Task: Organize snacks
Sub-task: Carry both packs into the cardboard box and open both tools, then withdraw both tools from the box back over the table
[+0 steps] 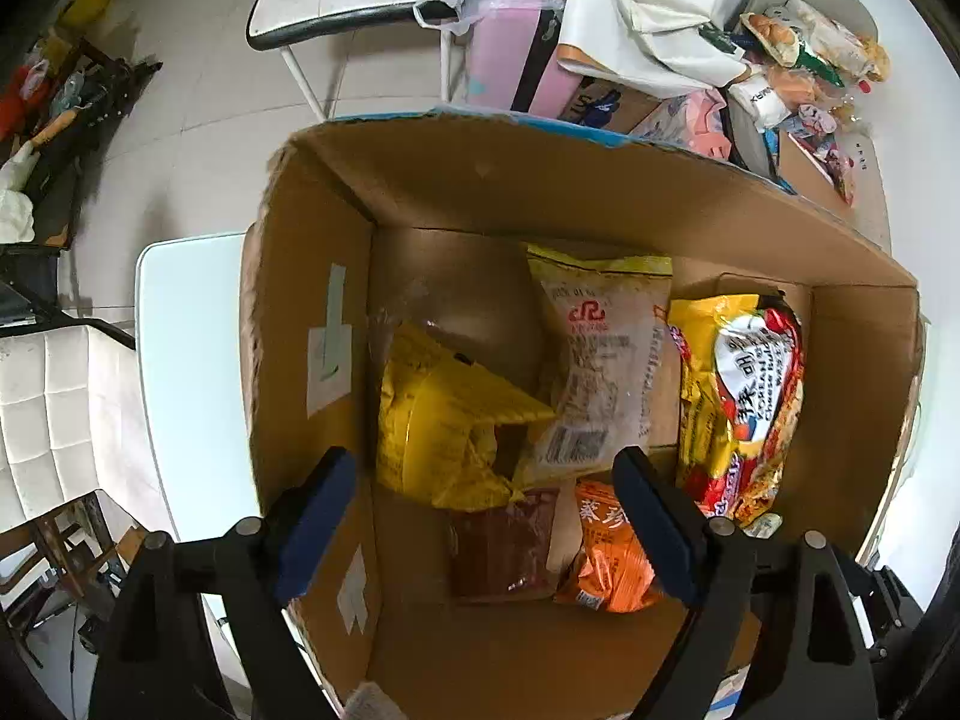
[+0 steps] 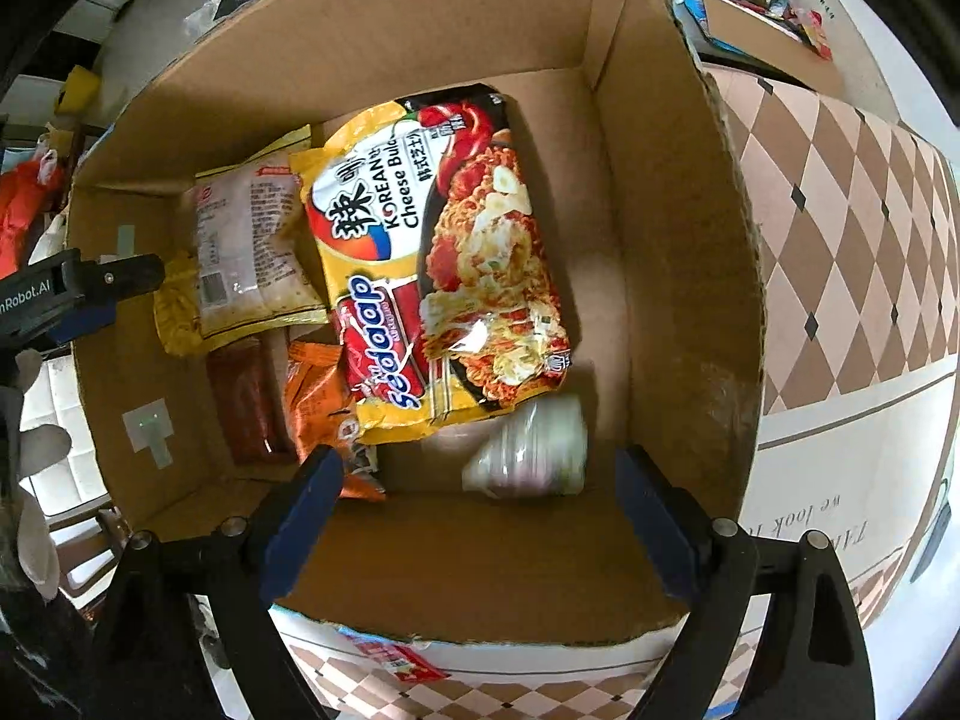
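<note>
left wrist view: the left gripper points down into an open cardboard box, its blue pads spread wide with nothing between them. on the box floor lie a crumpled yellow bag, a pale bag with a yellow top edge leaning over it, a noodle pack at the right, and nearer the gripper a dark red packet and an orange packet. more snacks sit in a pile on the table beyond the box.

right wrist view: the right gripper also hangs over the box, jaws released and empty. just below it a small pale cup-like snack lies on its side on the box floor, blurred, touching the noodle pack's lower corner. the noodle pack lies flat in the middle; the other packets crowd the left side.

handling, as a judgement: these are light, crinkly film packs, slippery and easily crushed, so take them by a sealed edge or a corner with a gentle pinch. the cup looks thin-walled and likely to roll; hold it across its body, lightly.
</note>
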Demonstrator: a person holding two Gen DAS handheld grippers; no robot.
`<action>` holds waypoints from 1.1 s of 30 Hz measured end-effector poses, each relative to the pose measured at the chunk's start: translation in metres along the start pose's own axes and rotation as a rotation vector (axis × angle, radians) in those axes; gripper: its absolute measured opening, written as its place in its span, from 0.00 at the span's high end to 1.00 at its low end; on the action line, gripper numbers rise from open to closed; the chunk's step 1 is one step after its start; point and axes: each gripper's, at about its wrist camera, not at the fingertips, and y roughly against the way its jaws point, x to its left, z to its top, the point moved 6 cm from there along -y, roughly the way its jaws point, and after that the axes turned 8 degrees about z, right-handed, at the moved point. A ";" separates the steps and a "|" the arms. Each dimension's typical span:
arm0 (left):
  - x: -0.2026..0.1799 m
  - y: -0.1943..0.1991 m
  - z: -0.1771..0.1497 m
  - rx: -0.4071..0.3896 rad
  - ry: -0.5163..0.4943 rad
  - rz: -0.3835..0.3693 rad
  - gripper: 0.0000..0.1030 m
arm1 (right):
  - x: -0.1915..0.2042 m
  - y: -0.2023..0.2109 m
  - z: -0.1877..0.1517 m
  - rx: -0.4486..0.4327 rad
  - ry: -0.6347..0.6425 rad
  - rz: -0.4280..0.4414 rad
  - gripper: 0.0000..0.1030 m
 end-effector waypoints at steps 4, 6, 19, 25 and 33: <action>0.007 0.017 -0.012 -0.059 0.014 -0.001 0.15 | 0.006 0.011 -0.005 -0.034 0.036 -0.015 0.09; 0.013 0.029 -0.021 -0.112 0.020 0.020 0.15 | 0.010 0.016 -0.009 -0.057 0.057 -0.017 0.09; 0.029 0.095 -0.123 -0.418 0.045 0.064 0.15 | 0.026 0.074 -0.059 -0.298 0.180 -0.052 0.09; 0.021 0.117 -0.171 -0.489 0.035 0.065 0.15 | 0.026 0.097 -0.091 -0.355 0.200 -0.051 0.09; 0.020 0.142 -0.220 -0.541 0.052 0.038 0.15 | 0.038 0.126 -0.137 -0.407 0.235 -0.005 0.09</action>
